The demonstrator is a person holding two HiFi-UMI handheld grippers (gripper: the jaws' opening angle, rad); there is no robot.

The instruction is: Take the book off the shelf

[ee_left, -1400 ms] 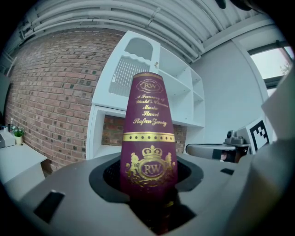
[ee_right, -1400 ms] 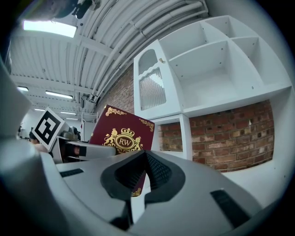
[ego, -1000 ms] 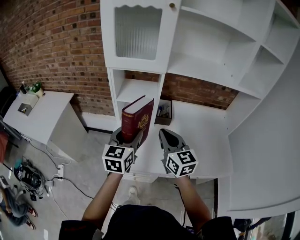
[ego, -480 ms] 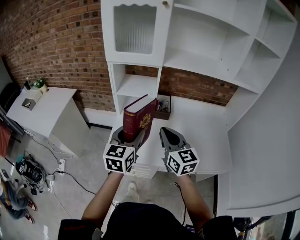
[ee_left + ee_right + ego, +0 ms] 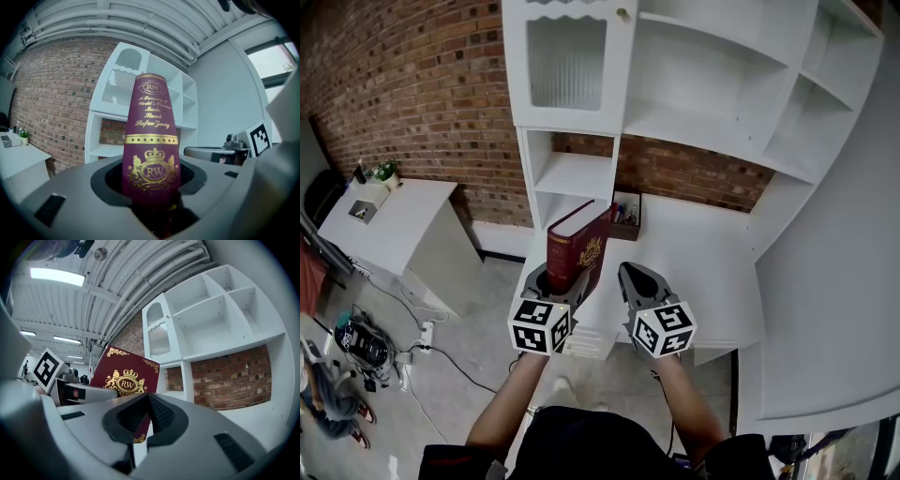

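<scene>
While the left gripper [image 5: 152, 201] is gripping the book [image 5: 151, 140] by its lower end, the volume is standing upright out of the jaws, with its spine facing the left gripper view and its front cover facing right. The jaws are standing fairly wide and pressing on the two covers across the book's thickness. This hold is keeping the heavier upper part balanced above the grip rather than hanging to one side.

The book is sitting clear of the white shelf unit [image 5: 572, 173]. In the head view it is being held in the air near the person, over the left part of the white desk [image 5: 703, 272], with the open compartments farther off behind it. On that reading, the removal is essentially complete and only a set-down is outstanding.

The right gripper [image 5: 146, 401] is carrying nothing. Its jaws are resting together with no gap, and it is hovering just right of the book without touching it, probably placed to steady the cover if the volume tips.

Lettering: the maroon spine is showing a gilt "RW" monogram at the top and again lower down, inside a crowned crest with two lions. Between them, gilt script is reading "Marie Stuart" and "Stefan Zweig". The line above appears to read "A Treasury of World's", though the lens is bending it. The front cover is repeating the "RW" crest.
</scene>
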